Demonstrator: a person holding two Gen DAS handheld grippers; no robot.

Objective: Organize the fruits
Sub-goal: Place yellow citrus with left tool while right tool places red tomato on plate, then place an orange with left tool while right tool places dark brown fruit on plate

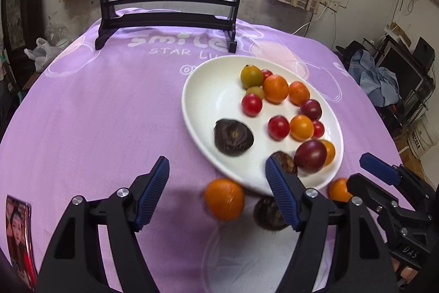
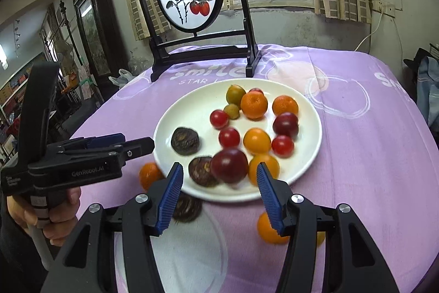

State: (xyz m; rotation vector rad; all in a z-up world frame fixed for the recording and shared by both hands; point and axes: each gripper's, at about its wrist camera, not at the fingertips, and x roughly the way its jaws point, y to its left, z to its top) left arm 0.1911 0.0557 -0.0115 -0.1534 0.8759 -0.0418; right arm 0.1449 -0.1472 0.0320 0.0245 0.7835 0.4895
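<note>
Left gripper angled down over the near rim of the white plate, jaws apart, nothing between the pads. Right gripper tilted down likewise, jaws apart and empty, plum just beyond. Hand wrapped round the left gripper's handle. Orange on the purple cloth beside the plate.

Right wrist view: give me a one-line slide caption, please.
Open right gripper above the near rim of a white plate of mixed fruit, with an orange off the plate on the purple cloth.
</note>
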